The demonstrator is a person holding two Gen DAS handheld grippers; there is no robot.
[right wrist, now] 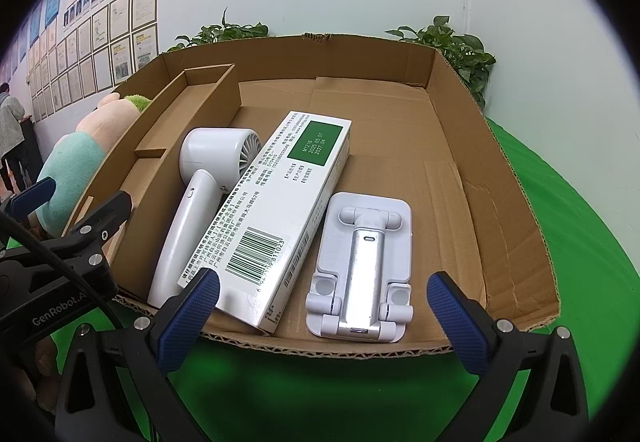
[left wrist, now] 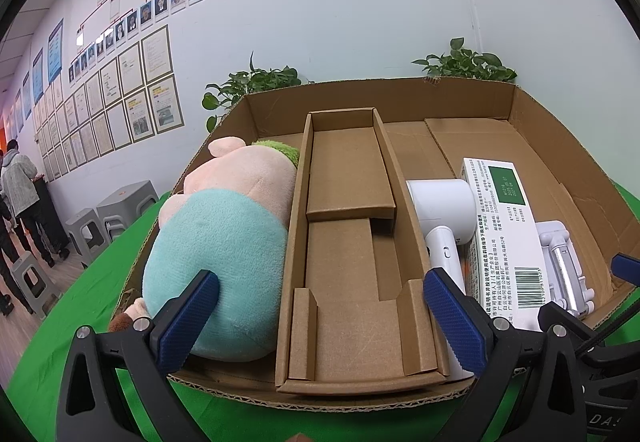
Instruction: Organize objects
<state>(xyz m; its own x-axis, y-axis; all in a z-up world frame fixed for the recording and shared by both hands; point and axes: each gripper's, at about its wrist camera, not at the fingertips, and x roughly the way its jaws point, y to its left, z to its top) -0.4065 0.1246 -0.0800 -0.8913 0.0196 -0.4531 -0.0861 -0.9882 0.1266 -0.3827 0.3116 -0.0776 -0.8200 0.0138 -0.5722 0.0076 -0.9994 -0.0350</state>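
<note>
1. Desk (right wrist: 560,222): covered in green cloth; it carries one shallow cardboard tray (right wrist: 452,89), open at the top.
2. Cardboard insert (left wrist: 352,242): a long narrow divider lying lengthwise in the tray, splitting it into a left and a right section.
3. Plush toy (left wrist: 224,250): pink with a teal body, lying in the left section against the insert.
4. White box (right wrist: 276,213): printed, with barcode, lying flat in the right section, partly over the hair dryer (right wrist: 188,209) on its left.
5. Phone stand (right wrist: 360,270): white, folded flat, just right of the box.
6. Left claw (left wrist: 320,322): released, fingers spread wide, holding nothing, at the tray's near edge.
7. Right claw (right wrist: 324,322): released, empty, fingers either side of the box end and stand.
</note>
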